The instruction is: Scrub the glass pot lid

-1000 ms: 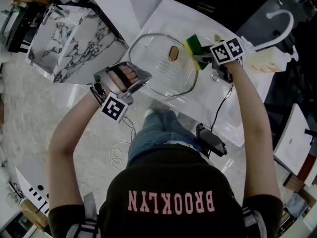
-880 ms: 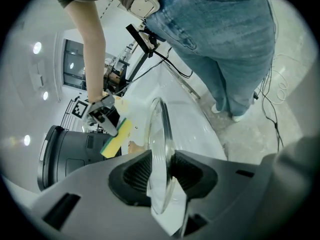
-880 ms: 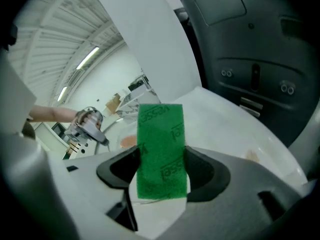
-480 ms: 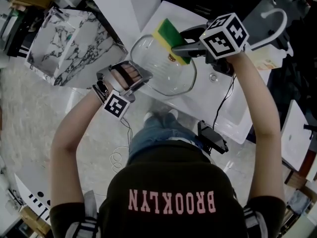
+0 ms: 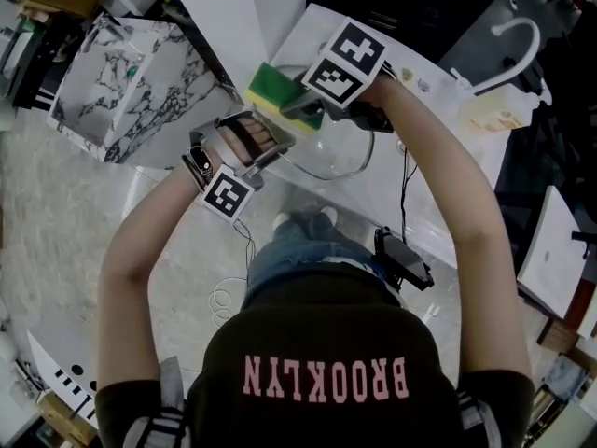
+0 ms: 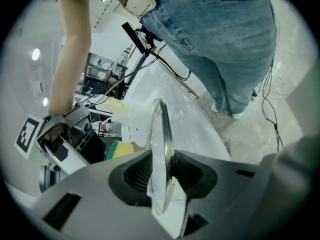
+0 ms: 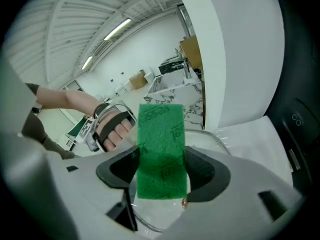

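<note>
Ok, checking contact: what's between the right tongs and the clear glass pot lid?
A green rectangular sponge, clamped in the right gripper; its own view shows this.

lid (image 5: 340, 157) partly hidden (behind sponge (image 5: 272, 87)), print illegible

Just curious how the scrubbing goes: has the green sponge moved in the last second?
Yes. The sponge has swept left across the glass lid, toward the marble box.
</note>
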`<state>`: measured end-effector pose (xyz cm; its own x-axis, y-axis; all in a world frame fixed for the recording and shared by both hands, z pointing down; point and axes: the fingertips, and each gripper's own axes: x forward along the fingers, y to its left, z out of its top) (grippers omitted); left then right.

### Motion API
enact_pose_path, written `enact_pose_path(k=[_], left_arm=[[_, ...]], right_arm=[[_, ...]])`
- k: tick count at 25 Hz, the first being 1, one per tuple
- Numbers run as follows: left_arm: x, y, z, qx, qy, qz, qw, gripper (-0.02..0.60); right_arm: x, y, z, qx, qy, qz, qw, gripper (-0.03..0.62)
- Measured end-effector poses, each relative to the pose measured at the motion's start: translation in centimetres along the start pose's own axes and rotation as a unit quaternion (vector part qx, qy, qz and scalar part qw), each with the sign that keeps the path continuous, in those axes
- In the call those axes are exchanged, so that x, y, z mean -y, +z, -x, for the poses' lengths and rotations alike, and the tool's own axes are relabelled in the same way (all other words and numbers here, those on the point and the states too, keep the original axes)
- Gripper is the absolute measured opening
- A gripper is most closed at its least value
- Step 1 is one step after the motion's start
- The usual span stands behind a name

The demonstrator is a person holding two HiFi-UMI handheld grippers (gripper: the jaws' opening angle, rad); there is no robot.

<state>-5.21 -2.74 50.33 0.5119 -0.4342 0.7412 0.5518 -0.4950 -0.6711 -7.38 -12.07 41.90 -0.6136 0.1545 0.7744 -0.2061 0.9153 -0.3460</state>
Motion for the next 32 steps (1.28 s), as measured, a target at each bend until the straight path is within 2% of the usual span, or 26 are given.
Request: enact_pose_path(k=[5,9,16,18,21,23,26,32], left_arm=[[-0.1,0.1,0.1,0.004,-0.002,0.005,1.0,0.115],[0.0,0.3,0.2,0.009,-0.008,0.006,0.9999,0.115],[0.3,0.5,0.1,0.008,-0.015,0.014,0.9998,0.115],[-0.1,0.3,0.1,0.002,-0.002,0.005,1.0,0.115],[-2.4,-0.8,0.3,-0.032,0.059,-0.056,0.9962,0.115],[-2.1,-0.4,0.2,-0.025,0.051,-0.046,0.9973,0.115],[-3.0,-0.6,0.4,-0.033,0.068,-0.064,0.995,0.117],[-3.0,-0.8,0.4,-0.036,0.069,-0.068,0.9946,0.116]], right_arm=[[0.0,-0.7,-2.5,-0.04,-0.001,0.019,0.999,0.276],[0.4,-2.1,-3.6,-0.084,-0.028,0.058,0.994,0.276],[0.6,-2.1,-4.0,-0.082,-0.031,0.06,0.994,0.278],[1.0,-2.0,-4.1,-0.081,-0.03,0.059,0.995,0.278],[2.0,-1.8,-4.1,-0.081,-0.035,0.049,0.995,0.278],[2.7,-1.9,-4.2,-0.081,-0.032,0.034,0.996,0.278],[3.8,-1.9,-4.2,-0.077,-0.019,0.003,0.997,0.278],[6.3,-1.8,-4.4,-0.054,-0.013,-0.054,0.997,0.278]])
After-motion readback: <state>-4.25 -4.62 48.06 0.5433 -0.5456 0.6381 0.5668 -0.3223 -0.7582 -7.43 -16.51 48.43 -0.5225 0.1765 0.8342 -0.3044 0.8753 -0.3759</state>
